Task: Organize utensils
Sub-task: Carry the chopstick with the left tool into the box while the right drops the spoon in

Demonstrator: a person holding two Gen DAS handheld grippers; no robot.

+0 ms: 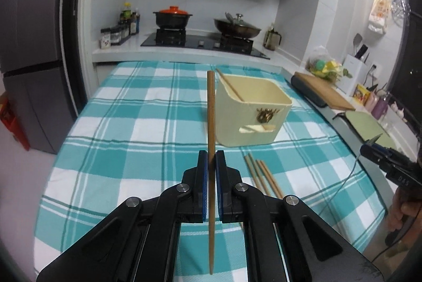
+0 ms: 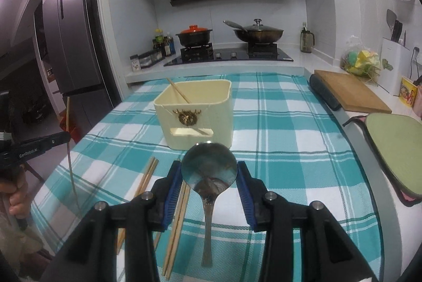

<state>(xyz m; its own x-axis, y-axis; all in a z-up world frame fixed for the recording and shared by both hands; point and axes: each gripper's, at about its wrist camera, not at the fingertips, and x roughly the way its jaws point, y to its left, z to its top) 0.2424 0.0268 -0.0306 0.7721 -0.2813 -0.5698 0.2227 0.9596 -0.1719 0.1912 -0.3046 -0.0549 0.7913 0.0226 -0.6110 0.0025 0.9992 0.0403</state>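
Cream holder (image 2: 195, 118) blocks your centre path; loose chopsticks (image 2: 147, 176) lie before it; checked cloth (image 2: 290, 150) right of holder open.

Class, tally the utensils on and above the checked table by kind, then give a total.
Chopsticks: 6 (one in the left gripper, one in the cream holder, four loose on the checked cloth)
Spoons: 1 (in the right gripper)
Total: 7
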